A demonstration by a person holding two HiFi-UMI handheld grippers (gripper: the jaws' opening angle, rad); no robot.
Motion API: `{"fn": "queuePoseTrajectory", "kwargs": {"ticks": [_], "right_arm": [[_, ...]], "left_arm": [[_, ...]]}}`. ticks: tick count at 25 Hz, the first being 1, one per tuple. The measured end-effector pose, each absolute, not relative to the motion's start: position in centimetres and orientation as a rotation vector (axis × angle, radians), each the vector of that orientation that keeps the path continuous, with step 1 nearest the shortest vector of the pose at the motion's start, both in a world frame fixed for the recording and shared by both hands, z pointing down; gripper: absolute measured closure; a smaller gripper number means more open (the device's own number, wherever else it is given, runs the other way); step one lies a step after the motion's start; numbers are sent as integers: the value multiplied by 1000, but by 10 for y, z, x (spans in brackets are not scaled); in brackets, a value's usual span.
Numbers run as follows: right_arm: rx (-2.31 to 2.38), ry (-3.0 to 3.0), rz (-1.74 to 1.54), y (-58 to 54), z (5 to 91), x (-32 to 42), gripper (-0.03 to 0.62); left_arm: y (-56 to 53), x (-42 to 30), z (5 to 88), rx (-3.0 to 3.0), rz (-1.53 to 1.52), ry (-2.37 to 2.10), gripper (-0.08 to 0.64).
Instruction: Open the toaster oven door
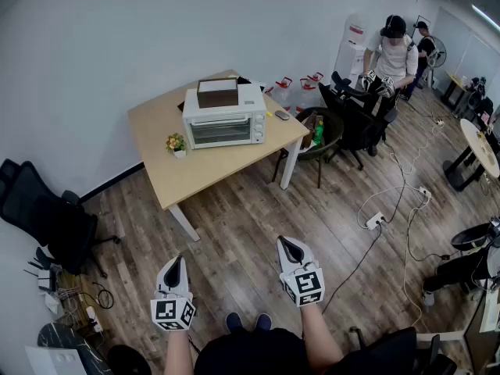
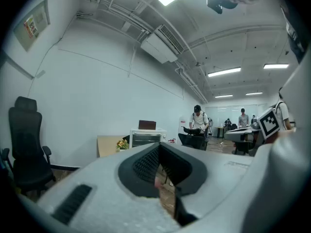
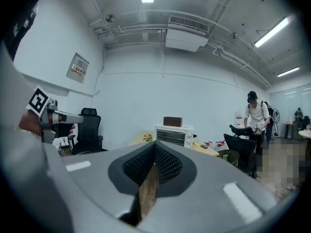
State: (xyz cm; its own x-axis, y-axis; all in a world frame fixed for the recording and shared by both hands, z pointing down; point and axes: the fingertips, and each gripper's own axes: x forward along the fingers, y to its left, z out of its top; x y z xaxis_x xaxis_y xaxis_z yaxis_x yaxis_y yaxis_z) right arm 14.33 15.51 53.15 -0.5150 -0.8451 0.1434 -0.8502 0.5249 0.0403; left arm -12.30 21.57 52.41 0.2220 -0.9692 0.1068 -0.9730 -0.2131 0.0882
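Observation:
The white toaster oven [image 1: 224,123] stands on a light wooden table [image 1: 195,174] across the room, its glass door closed, with a brown box [image 1: 217,92] on top. It shows small and far off in the left gripper view [image 2: 146,138] and the right gripper view [image 3: 174,135]. My left gripper [image 1: 176,261] and right gripper [image 1: 287,244] hover over the wooden floor near my feet, well short of the table. Both are shut and hold nothing; the left gripper [image 2: 159,147] and the right gripper [image 3: 154,147] point towards the oven.
A small flower pot [image 1: 176,143] sits left of the oven. A black office chair [image 1: 47,213] stands at the left, more chairs [image 1: 348,119] right of the table. A person [image 1: 394,53] stands at the back right. Cables and a power strip [image 1: 375,219] lie on the floor.

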Motion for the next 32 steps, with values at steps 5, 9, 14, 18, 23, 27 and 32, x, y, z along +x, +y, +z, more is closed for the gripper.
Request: {"fn": "queuePoseTrajectory", "kwargs": {"ticks": [5,9,14,18,23,27,32], "right_arm": [[1479,-2645,108,156,528,150,586],[1492,-2653,108,152,525,155,586],[1477,-2660,110,155,527,159,586],[1508,-2717,137,159,524,167,584],[1520,-2702,114,162,524,178,583],[1534,-2695,117,162,520,187,583],[1511,-2702,121,173,523,196,584]], "left_arm": [[218,-121,522,2346,46,-1888,561],[215,-121,522,2337,17,-1893,561],[215,-117,522,2329,15,-1888,561],[216,-108,526,2325,28,-1878,561],[221,-99,523,2329,23,-1895,561],[224,-91,519,2319,10,-1905,561],[236,-70,524,2308,4,-1897,561]]}}
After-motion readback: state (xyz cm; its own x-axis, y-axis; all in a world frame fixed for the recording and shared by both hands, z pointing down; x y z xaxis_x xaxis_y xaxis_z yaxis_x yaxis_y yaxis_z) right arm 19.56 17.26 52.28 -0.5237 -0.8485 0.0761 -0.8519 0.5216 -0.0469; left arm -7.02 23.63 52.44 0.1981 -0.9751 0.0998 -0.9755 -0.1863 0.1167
